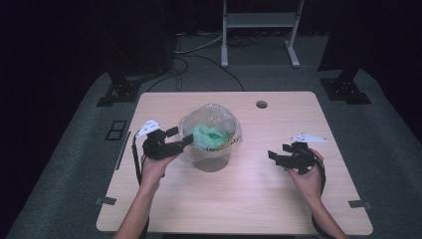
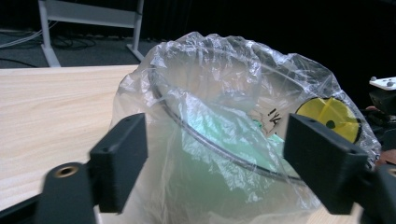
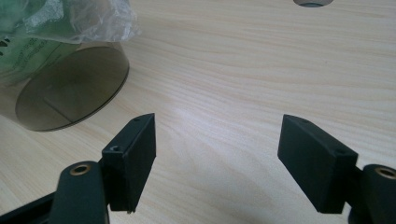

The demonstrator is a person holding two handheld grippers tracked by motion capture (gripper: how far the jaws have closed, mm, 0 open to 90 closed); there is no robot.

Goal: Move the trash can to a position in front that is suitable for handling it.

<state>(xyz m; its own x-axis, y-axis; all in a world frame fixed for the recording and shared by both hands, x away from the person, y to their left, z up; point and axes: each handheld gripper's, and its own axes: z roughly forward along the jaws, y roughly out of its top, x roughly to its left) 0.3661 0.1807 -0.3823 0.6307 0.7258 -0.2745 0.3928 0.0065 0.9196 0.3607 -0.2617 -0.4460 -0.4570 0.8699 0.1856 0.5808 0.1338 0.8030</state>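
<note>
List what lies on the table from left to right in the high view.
Left gripper → bin with clear bag → right gripper.

The bin with its clear plastic bag stands in the middle of the table. It blocks the way straight across. The left gripper is right up against the bag's side, so there is no room there. The right gripper has bare wood all around it. The near half of the table is free to pass over.
</note>
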